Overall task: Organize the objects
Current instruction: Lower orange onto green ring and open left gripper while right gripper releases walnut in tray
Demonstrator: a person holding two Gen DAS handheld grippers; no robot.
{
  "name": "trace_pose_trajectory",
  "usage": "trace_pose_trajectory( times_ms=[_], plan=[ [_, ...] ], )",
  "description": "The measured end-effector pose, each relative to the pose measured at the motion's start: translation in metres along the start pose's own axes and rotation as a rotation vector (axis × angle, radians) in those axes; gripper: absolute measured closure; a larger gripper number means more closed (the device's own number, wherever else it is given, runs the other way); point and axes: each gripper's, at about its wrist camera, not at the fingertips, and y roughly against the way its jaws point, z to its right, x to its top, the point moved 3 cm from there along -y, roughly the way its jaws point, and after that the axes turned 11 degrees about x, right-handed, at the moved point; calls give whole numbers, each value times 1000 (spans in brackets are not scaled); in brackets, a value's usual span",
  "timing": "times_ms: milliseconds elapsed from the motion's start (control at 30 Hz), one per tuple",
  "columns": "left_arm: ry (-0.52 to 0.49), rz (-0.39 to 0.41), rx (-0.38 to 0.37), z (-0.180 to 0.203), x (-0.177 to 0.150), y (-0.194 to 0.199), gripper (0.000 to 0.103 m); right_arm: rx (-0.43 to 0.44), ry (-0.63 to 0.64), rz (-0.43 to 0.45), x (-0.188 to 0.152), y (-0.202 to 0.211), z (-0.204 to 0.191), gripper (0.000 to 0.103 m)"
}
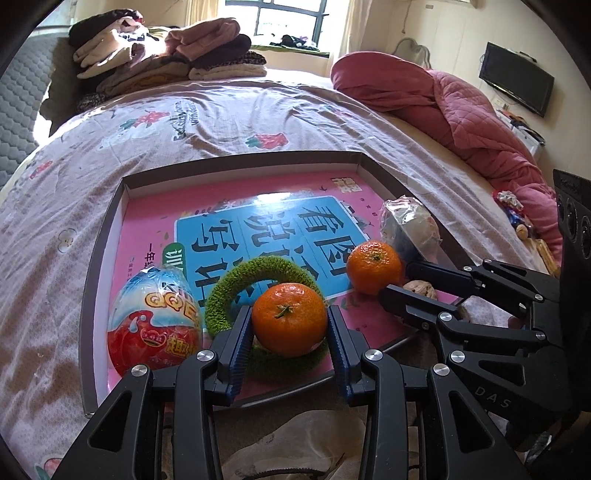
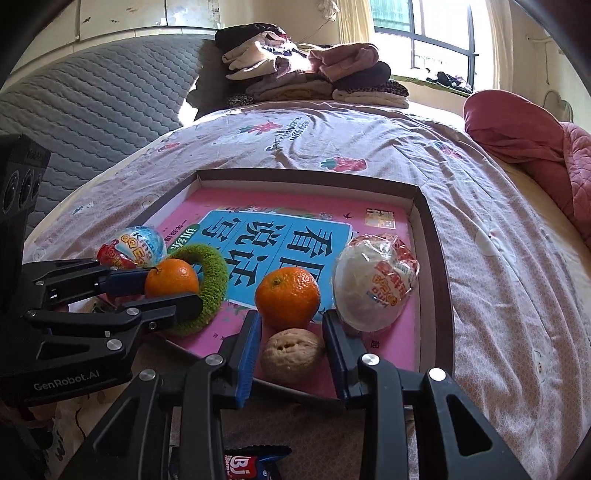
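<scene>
Bedroom, daylight from a barred window (image 1: 284, 20) at the back. Bed (image 1: 229, 122) fills most of both views, covered in a wrinkled pale pink sheet with strawberry prints; grey quilted mattress (image 2: 92, 107) leans at the left. Folded clothes pile (image 1: 162, 51) at the bed's far end, crumpled red quilted blanket (image 1: 461, 107) on the right side, flat black TV (image 1: 517, 83) on the right wall. On the bed near the camera lies a shallow cardboard tray (image 1: 236, 164) with brown outer walls, and a glossy pink book (image 2: 306, 236) with a blue title panel covers its floor. In the tray: a foil-wrapped toy egg, blue and red (image 1: 155, 317), at the near left; a white egg in crinkly clear wrap (image 2: 373, 284) at the right; a fuzzy green knitted ring (image 1: 236, 291); two smooth oranges with stems; a wrinkled tan walnut (image 2: 291, 356). Left tool (image 1: 290, 328) is partway open, blue ribbed pads pressed on both sides of the near orange (image 1: 290, 319), which sits on the green ring. Right tool (image 2: 291, 347) is at its narrowest, pads closed against the walnut at the tray's near edge, with the second orange (image 2: 287, 297) just behind it, touching or nearly so. A snack wrapper (image 2: 255, 461) shows below the right tool.
</scene>
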Motion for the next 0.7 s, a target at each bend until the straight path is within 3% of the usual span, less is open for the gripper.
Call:
trace_pose_trajectory(
  times_ms=[467,700],
  plan=[
    [14,-9,-2,-3,0,1,63,-19,38,36,8,13,-8,68],
    [28,1,2,-7,2,6,55,-12,42,61,12,22,-11,68]
  ],
)
